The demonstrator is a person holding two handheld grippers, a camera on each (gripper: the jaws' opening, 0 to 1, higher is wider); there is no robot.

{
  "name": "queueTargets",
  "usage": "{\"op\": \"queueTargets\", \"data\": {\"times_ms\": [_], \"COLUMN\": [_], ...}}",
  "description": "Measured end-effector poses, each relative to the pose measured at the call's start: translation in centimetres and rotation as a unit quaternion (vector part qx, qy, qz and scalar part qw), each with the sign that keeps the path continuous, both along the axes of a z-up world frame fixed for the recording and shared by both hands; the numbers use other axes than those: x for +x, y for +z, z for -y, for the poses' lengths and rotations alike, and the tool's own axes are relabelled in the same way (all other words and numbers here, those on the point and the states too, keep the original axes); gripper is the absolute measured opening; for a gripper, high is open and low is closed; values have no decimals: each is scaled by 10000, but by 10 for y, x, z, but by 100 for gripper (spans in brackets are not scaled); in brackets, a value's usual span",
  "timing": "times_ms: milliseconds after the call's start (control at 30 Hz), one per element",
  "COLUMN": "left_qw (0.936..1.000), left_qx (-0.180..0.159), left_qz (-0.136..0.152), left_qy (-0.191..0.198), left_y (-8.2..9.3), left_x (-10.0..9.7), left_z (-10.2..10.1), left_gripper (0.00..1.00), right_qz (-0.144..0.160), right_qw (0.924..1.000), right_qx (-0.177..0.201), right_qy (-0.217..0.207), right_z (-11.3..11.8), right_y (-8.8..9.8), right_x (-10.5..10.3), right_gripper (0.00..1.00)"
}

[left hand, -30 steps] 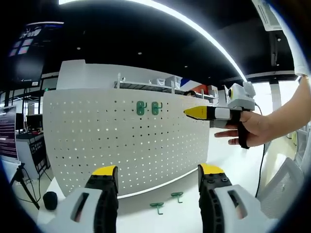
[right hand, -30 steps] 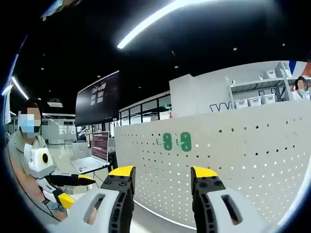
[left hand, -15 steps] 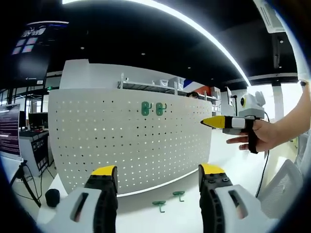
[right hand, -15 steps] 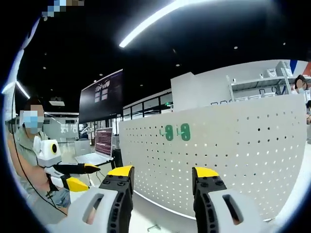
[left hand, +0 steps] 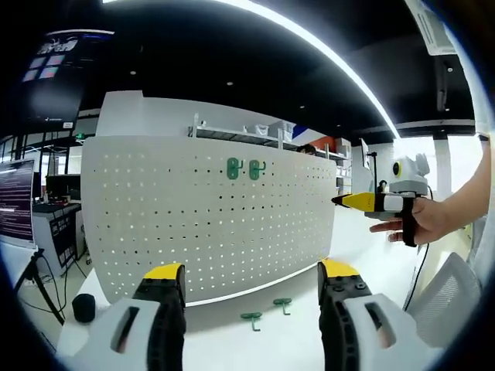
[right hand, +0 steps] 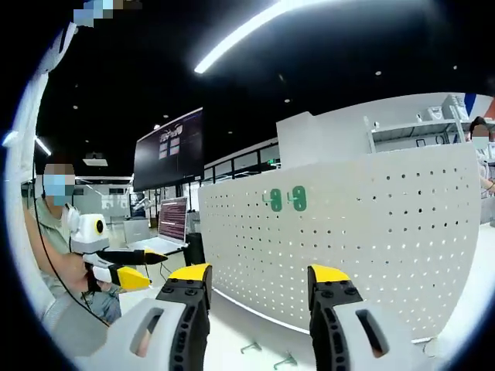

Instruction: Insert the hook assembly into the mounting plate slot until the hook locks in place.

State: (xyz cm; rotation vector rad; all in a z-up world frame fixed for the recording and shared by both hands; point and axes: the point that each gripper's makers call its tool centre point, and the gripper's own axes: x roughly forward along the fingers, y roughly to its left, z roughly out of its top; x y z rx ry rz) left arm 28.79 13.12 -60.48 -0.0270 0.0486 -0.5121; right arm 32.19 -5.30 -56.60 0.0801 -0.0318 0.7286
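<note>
Both grippers empty, jaws spread: left gripper (left hand: pixel 251 282), right gripper (right hand: pixel 259 282). 2 green hooks (left hand: pixel 263 311) low centre on table (left hand: pixel 224 348); 2 more hooks (left hand: pixel 245 168) on pegboard (left hand: pixel 209 220) upper centre. Best to descend squarely, pinch 1 shank, then seat it level.

The pegboard (left hand: pixel 209 220) looked like matt white painted sheet metal, smooth between its rows of small holes, and the two green hooks (left hand: pixel 243 168) hung on it had a slightly glossy plastic look, like the two loose hooks (left hand: pixel 263 311) on the smooth, matt white table (left hand: pixel 232 344). The left gripper (left hand: pixel 251 282) had yellow tips, black textured jaws and smooth, faintly shiny white plastic shells, as did the right gripper (right hand: pixel 259 284).
</note>
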Motion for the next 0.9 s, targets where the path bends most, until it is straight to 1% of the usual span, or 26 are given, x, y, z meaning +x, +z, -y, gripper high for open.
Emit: {"op": "queueTargets", "data": {"times_ms": [167, 433, 533, 667, 733, 900], "left_qw": [10000, 9999, 9999, 9999, 9999, 10000], "left_qx": [-12, 141, 87, 41, 69, 59], "left_qz": [20, 65, 69, 77, 55, 68], "left_qy": [-10, 24, 42, 56, 56, 37], "left_y": [1, 1, 2, 2, 0, -1], "left_x": [-3, -5, -4, -4, -5, -5], "left_z": [-2, -3, -3, -5, -5, -5], "left_gripper": [72, 72, 72, 73, 73, 73], "right_qz": [-101, -215, -266, -294, -287, -369], "right_qw": [9999, 9996, 9996, 9994, 9993, 9988], "right_qx": [17, 77, 20, 58, 54, 67], "right_qy": [-10, -138, -130, -174, -245, -321], "right_z": [7, 22, 24, 26, 29, 32], "right_y": [-12, -27, -36, -37, -39, -45], "right_x": [-11, -26, -31, -36, -36, -40], "right_gripper": [50, 50, 50, 51, 52, 53]}}
